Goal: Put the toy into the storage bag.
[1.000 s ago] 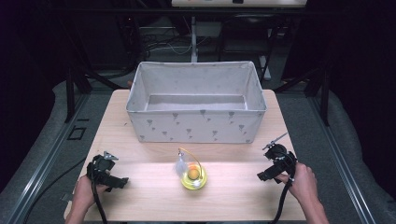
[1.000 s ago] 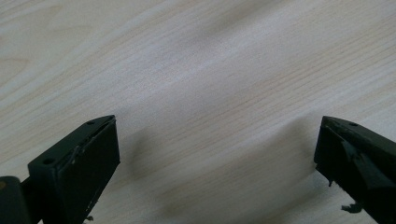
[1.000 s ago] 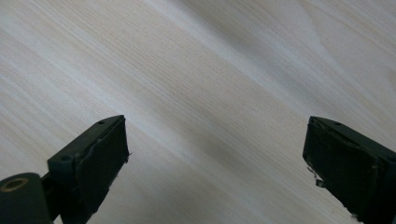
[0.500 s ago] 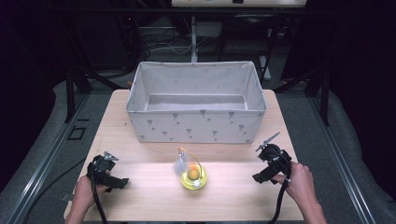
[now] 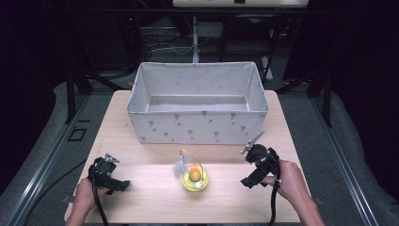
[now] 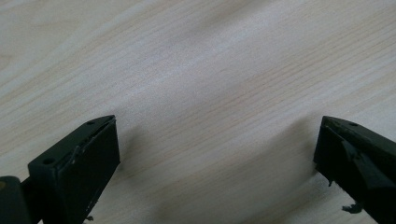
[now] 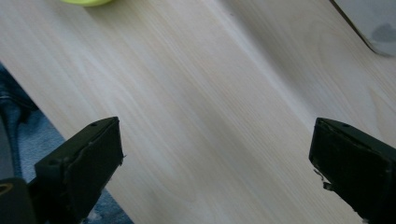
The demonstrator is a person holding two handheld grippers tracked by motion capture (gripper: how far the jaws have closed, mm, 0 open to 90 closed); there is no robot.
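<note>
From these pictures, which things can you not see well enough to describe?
- Yellow toy, high view: too small to identify its orange centre or white tuft.
- Same toy, right gripper view: cut off by the top edge.
- Fabric bin, high view: its near wall hides the front part of its floor.
- Bin corner, right gripper view: cut off by the frame edge.

Grey box (image 5: 197, 106) sits at the table's (image 5: 141, 197) far side, yellow toy (image 5: 194, 176) just in front of it. Left gripper (image 5: 120, 185) and right gripper (image 5: 248, 181) flank the toy, each well apart from it.
</note>
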